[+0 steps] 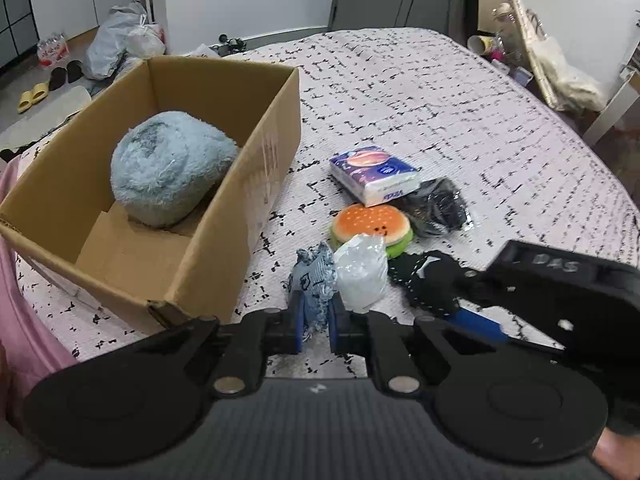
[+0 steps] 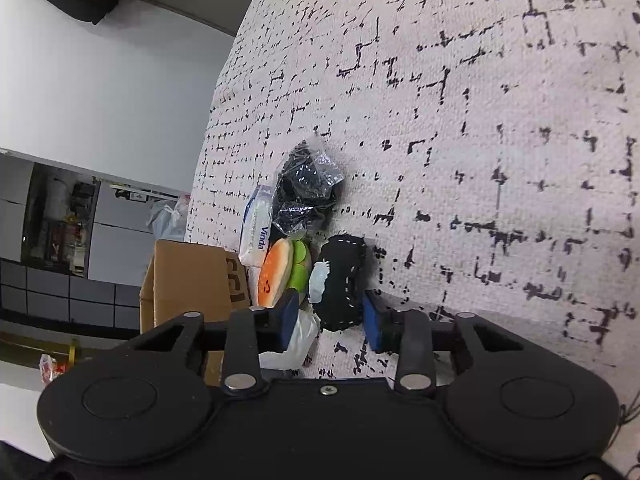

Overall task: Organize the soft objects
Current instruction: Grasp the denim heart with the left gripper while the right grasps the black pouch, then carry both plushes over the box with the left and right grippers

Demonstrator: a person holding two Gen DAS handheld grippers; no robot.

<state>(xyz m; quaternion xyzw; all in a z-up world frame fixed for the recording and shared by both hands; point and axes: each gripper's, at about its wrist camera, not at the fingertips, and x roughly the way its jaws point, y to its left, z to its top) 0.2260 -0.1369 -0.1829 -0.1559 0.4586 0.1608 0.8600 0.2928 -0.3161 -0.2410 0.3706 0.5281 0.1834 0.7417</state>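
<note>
Surface: a bed cover (image 1: 420, 92), pale with a black broken-grid print, carries everything.
Box: an open brown cardboard box (image 1: 264, 148) stands on the left of the cover; its right wall is near the cluster of small things.
In the box: a fluffy round pale-blue plush cushion (image 1: 170, 168) lies on the box floor toward the far end; the near part of the floor shows bare cardboard.
Left gripper (image 1: 316, 320): its blue-padded fingers are pinching a small blue-grey frayed fabric toy (image 1: 314, 276), which stands up between them, just right of the box's near corner.
White bag: a crumpled white plastic bag (image 1: 362, 274) touches the fabric toy on its right.
Burger: an orange and green hamburger-shaped squishy toy (image 1: 370, 224) lies just beyond the white bag.
Tissues: a white and purple pack of Vinda tissues (image 1: 374, 176) lies beyond the burger, touching it or nearly so.
Wrapped item: a dark object in clear crinkled plastic wrap (image 1: 438, 208) lies right of the tissues and burger.
Right gripper (image 2: 332, 320): its blue pads sit on either side of a black soft pouch with white dashed stitching (image 2: 342, 280); the right pad touches the pouch, and whether the left one presses it I cannot tell.
Pouch position: near right of the burger, beside the white bag.
</note>
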